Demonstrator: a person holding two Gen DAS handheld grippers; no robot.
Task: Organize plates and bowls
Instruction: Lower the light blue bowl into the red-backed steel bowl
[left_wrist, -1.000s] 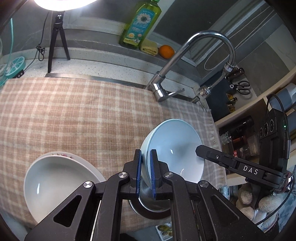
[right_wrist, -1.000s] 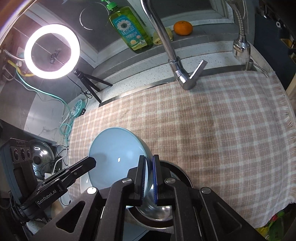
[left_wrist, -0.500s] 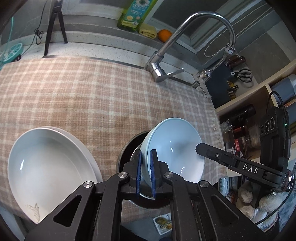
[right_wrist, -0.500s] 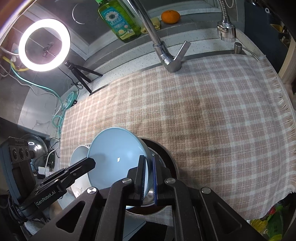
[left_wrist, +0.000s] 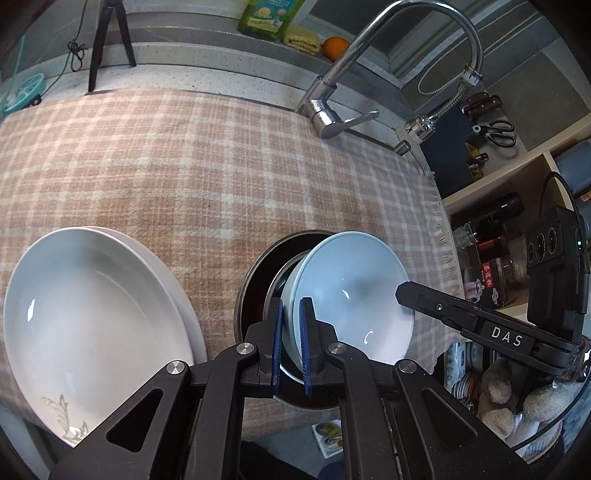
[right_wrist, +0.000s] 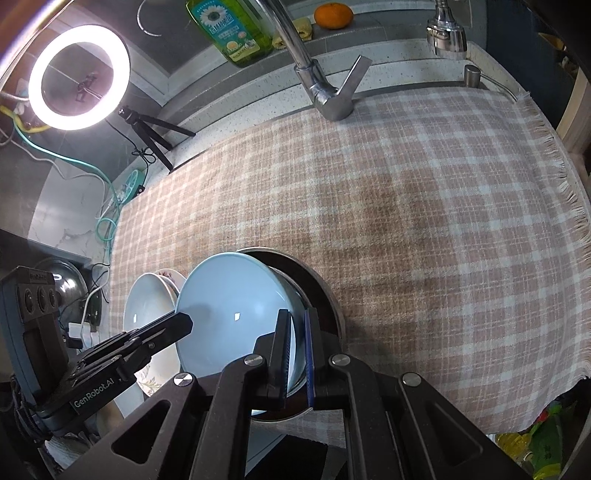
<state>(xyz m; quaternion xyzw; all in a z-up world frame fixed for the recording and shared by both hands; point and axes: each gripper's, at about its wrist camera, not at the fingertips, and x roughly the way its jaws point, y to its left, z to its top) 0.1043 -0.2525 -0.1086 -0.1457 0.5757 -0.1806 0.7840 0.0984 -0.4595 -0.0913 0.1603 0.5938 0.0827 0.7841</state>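
A pale blue bowl (left_wrist: 354, 295) hangs tilted between both grippers, just above a steel bowl (left_wrist: 255, 280) that sits on the plaid cloth (left_wrist: 184, 166). My left gripper (left_wrist: 291, 343) is shut on the blue bowl's near rim. My right gripper (right_wrist: 295, 354) is shut on the opposite rim of the same bowl (right_wrist: 229, 306). The bowl's lower edge dips inside the steel bowl (right_wrist: 321, 291); I cannot tell whether they touch. A stack of white plates (left_wrist: 92, 314) lies on the cloth to the left of the steel bowl.
A chrome faucet (left_wrist: 332, 110) stands at the back of the cloth. Behind it are a green soap bottle (right_wrist: 229, 33) and an orange (right_wrist: 332, 14). A ring light (right_wrist: 77, 77) on a tripod stands at the back left. Shelves with bottles (left_wrist: 491, 236) rise at the right.
Both grippers have sunk with the blue bowl toward the steel bowl, which now shows around it. The white plates have come further into view on the left.
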